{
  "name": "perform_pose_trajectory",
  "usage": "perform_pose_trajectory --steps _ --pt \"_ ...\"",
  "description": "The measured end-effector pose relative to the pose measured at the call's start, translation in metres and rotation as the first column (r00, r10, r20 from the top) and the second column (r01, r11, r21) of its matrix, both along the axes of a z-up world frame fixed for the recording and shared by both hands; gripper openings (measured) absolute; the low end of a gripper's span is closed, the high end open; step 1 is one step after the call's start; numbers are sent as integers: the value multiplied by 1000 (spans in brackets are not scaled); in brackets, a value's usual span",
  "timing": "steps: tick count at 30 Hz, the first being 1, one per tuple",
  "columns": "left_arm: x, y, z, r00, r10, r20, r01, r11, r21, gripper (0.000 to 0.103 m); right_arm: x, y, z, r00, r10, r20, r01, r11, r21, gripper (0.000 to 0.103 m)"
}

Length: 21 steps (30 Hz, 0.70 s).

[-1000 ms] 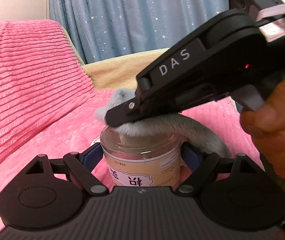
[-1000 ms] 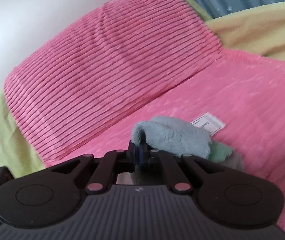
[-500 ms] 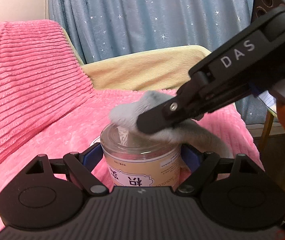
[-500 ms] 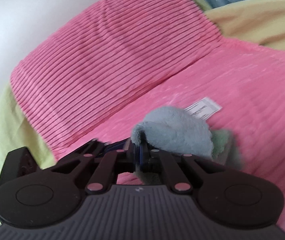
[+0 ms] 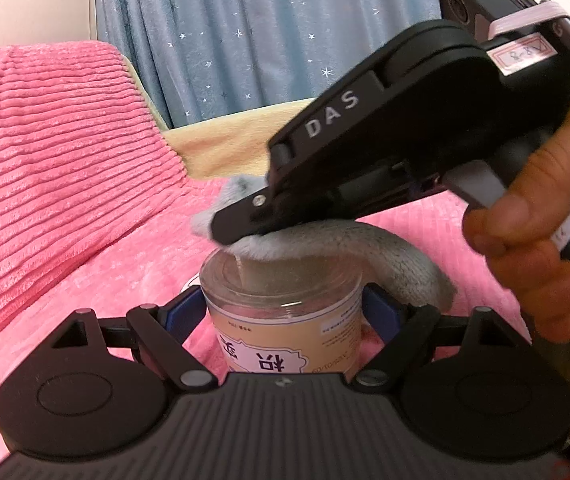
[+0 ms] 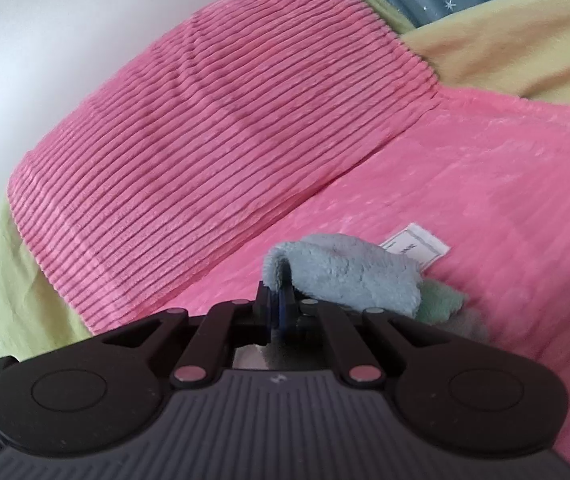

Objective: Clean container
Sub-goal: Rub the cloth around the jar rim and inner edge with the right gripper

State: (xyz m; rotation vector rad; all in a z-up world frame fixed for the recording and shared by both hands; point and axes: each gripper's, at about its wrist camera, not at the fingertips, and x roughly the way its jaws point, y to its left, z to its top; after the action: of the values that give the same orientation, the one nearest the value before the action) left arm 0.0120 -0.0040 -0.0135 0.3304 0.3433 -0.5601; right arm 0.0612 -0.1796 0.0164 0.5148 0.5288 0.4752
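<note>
While the left wrist view looked down its own fingers, the left gripper [image 5: 285,312] stood clamped on the clear plastic jar with a tan label [image 5: 285,320], blue pads pressing both sides. That jar stood upright, long axis vertical, open mouth up, over the pink plush blanket [image 5: 125,280]. Open blanket lay to the jar's left up to the ribbed pink cushion [image 5: 57,152]; the right side was crowded by the right gripper [image 5: 241,224] and the person's hand [image 5: 537,248] wrapped round its handle. That gripper slanted down from upper right, its tip over the jar's rim, with the fluffy grey-blue cloth [image 5: 365,252] lying across the jar's mouth and drooping down the right side. A star-dotted blue curtain [image 5: 265,28] hung behind.

From the right wrist view, the right gripper [image 6: 281,304] was closed tight on a fold of the cloth [image 6: 345,272], which bulged forward and rightward. Beyond it, a white paper tag [image 6: 417,246] lay on the blanket [image 6: 485,200], with the cushion [image 6: 225,120] rising at left.
</note>
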Motion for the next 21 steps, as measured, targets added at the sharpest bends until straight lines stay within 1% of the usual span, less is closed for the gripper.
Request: perform_pose_trajectory --steps 5,8,12,15,21 --pt "0 0 0 1000 -3 1 3 1000 1 85 -12 -16 1 1000 -5 -17 5 1000 -18 0" --pt "1 -1 0 1000 -3 2 3 1000 3 85 -20 -24 0 999 20 -37 -21 1000 -9 0" --pt "2 -1 0 1000 -3 0 3 1000 1 85 -29 -18 2 994 96 -52 -97 995 -9 1" --pt "1 -1 0 1000 -4 0 4 1000 3 85 -30 -8 0 987 150 -60 -149 989 19 0" --pt "2 1 -1 1000 3 -4 -3 1000 2 85 -18 6 -4 988 142 -62 -138 988 64 0"
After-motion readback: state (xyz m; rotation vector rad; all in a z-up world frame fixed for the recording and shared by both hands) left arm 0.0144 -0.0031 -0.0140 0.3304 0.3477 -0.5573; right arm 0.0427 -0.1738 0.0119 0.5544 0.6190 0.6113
